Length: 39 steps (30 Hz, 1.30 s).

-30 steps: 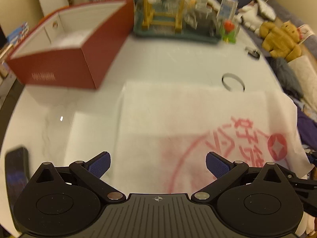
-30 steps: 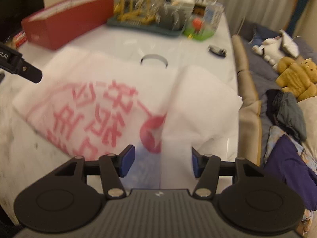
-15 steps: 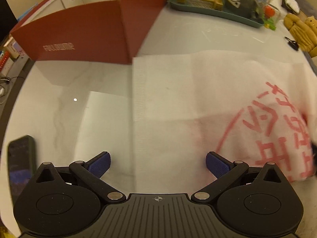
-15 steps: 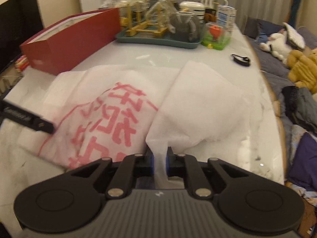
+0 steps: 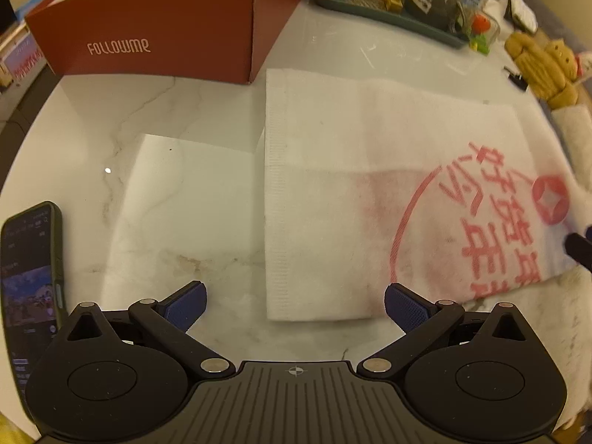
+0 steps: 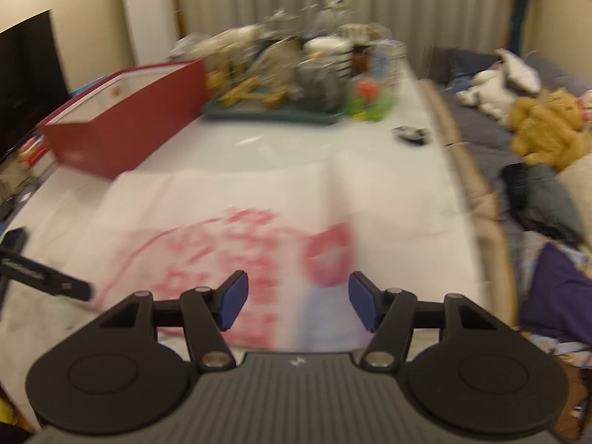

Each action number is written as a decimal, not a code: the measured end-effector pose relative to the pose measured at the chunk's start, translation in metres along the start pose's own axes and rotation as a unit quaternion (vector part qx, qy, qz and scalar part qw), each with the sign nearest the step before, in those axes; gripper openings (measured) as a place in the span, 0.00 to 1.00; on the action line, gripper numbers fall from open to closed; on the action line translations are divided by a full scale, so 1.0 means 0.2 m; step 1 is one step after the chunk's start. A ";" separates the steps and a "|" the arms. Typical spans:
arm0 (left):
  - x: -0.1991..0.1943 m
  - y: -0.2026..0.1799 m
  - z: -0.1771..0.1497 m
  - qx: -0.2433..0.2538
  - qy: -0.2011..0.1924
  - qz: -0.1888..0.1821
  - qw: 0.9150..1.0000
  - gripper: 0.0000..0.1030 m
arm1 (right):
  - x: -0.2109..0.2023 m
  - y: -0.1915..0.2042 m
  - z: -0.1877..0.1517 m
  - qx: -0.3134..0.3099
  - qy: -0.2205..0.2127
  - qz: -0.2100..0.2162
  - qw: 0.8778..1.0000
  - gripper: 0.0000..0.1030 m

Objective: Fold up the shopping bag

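A white non-woven shopping bag with a red printed circle and characters lies flat on the marble table. In the right wrist view the same bag is blurred. My left gripper hangs open just above the bag's near left corner, nothing between its blue pads. My right gripper is over the bag's near right part; its jaws are opening, and the bag lies below them, not pinched. The left gripper's finger shows at the left edge of the right wrist view.
A red open box stands behind the bag at the left. A green tray crowded with glassware sits at the back. A phone lies at the near left. Right of the table's edge are a sofa and a stuffed toy.
My right gripper closed on a raised fold of the bag, then let go; the bag now lies flat. My left gripper moved left and lower toward the bag's left corner, staying open.
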<state>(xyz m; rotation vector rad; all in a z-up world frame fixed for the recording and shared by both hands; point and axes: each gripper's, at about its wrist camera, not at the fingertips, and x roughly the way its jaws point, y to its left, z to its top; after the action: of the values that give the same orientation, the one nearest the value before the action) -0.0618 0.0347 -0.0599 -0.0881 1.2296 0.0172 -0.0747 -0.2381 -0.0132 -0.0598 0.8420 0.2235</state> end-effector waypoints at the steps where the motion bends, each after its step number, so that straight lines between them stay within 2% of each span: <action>1: 0.00 -0.02 0.00 0.008 0.004 0.007 1.000 1.00 | 0.04 0.06 0.00 -0.006 0.010 0.013 1.000 0.56; 3: -0.01 -0.02 -0.02 0.009 0.001 0.002 1.000 1.00 | 0.10 0.15 -0.01 -0.024 0.024 0.025 0.999 0.55; 6: -0.04 0.03 -0.02 -0.016 -0.014 -0.001 1.000 1.00 | 0.20 0.21 -0.03 -0.044 0.061 0.027 0.997 0.44; 9: -0.05 0.08 0.03 -0.029 -0.024 0.000 0.999 1.00 | 0.22 0.25 -0.03 -0.070 0.046 0.016 0.996 0.41; 13: -0.07 0.15 0.22 -0.049 -0.062 0.024 0.997 1.00 | 0.23 0.26 0.00 -0.062 0.054 0.012 0.997 0.42; 16: -0.01 0.18 0.42 -0.071 -0.065 0.095 0.991 1.00 | 0.23 0.26 0.00 -0.062 0.054 0.013 0.997 0.43; 22: 0.08 0.22 0.76 -0.091 -0.077 0.124 0.985 1.00 | 0.24 0.25 0.01 -0.060 0.058 0.013 0.996 0.43; 27: 0.09 0.26 0.93 -0.104 -0.091 0.084 0.987 1.00 | 0.24 0.25 0.00 -0.060 0.056 0.013 0.997 0.43; 30: 0.11 0.24 0.93 -0.089 -0.082 0.067 0.990 1.00 | 0.24 0.25 0.00 -0.061 0.055 0.015 0.996 0.43; 33: 0.12 0.20 0.82 -0.066 -0.070 0.041 0.995 1.00 | 0.24 0.24 0.00 -0.061 0.057 0.016 0.996 0.43; 36: 0.07 0.18 0.64 -0.049 -0.076 0.026 0.996 1.00 | 0.22 0.22 0.02 -0.038 0.061 0.026 0.997 0.41; 39: 0.00 0.15 0.41 -0.018 -0.084 0.013 0.996 1.00 | 0.15 0.20 0.03 -0.017 0.034 0.037 0.999 0.40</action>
<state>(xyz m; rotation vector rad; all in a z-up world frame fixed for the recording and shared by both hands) 0.0134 0.0712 -0.0338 -0.0995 1.0615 0.0689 -0.0584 -0.1935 -0.0302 -0.0687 0.9081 0.3074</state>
